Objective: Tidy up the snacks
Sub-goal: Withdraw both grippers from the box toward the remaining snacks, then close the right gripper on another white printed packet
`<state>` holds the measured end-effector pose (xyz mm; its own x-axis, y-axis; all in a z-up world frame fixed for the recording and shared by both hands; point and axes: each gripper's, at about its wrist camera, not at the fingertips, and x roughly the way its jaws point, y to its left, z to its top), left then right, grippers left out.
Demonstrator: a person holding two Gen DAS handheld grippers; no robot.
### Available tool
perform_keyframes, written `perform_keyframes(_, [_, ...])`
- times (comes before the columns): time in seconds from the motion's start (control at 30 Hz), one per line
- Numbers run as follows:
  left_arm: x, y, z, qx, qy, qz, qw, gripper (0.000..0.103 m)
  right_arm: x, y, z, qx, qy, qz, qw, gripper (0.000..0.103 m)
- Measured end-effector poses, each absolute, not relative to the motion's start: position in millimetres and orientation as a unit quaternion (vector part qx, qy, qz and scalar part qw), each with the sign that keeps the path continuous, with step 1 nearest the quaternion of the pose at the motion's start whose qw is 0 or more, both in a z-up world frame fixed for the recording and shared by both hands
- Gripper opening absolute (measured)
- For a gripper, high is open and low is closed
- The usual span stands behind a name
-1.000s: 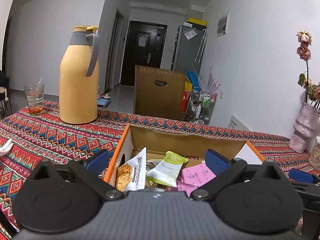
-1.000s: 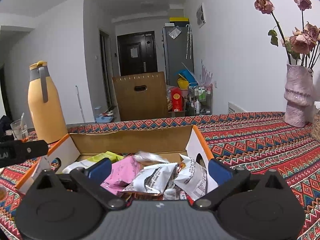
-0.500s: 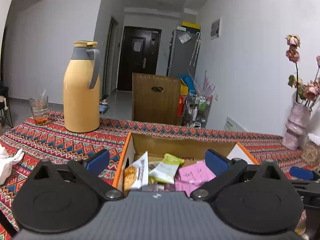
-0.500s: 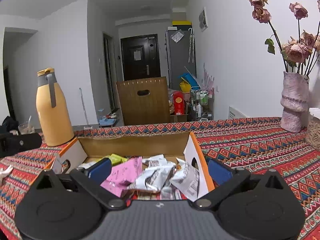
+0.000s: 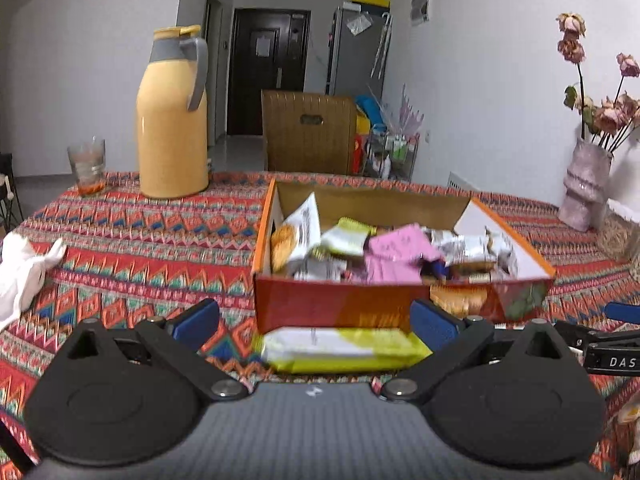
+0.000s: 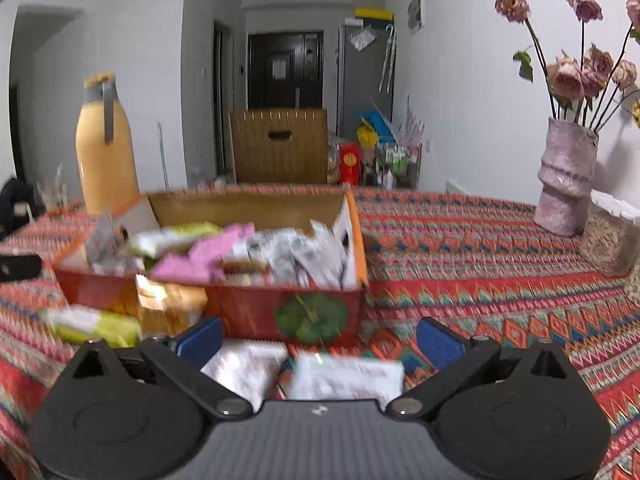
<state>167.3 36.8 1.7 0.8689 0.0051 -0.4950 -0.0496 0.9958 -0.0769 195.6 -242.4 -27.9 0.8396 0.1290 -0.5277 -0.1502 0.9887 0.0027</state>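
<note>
Right wrist alone shows white packets [image 6: 344,374].

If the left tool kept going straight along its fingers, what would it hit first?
Most likely the yellow-green snack packet lying on the tablecloth between the open left tool's fingers, then the red front wall of the snack box just behind it. Depth is uncertain.

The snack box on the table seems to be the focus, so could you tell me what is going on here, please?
A person is tidying snacks with a handheld gripper in each hand. The open orange snack box sits on the patterned tablecloth, heaped with wrapped snacks. The left gripper and right gripper both hover in front of the box, jaws open and holding nothing. A yellow-green packet lies on the cloth before the box, and two white packets lie near the right gripper, not yet packed.
</note>
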Motion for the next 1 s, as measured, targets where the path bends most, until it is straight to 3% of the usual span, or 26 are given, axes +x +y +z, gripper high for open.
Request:
perform_keyframes(0.37, [167,38,-23,-0.04,0.266,0.02,0.963,0.103,231,-259,-64,-0.001,0.365,0.035,0.93,0.103])
perform_keyframes(0.8, [173,40,-34,-0.045,0.284,0.02,0.958,0.103,249,-255,-84,0.008,0.373,0.025,0.927,0.103])
perform_keyframes(0.87, [173,41,-34,-0.046,0.284,0.021,0.957,0.103,245,-255,-83,0.008,0.366,0.031,0.93,0.091])
perform_keyframes(0.9, [173,40,-35,-0.046,0.284,0.022,0.957,0.103,242,-254,-82,0.007,0.36,0.035,0.932,0.076])
perform_keyframes(0.93, [173,40,-35,-0.046,0.285,0.022,0.957,0.103,239,-253,-81,0.006,0.353,0.041,0.935,0.069])
perform_keyframes(1.0, [174,40,-35,-0.046,0.286,0.023,0.957,0.103,232,-251,-80,0.002,0.345,0.048,0.938,0.06])
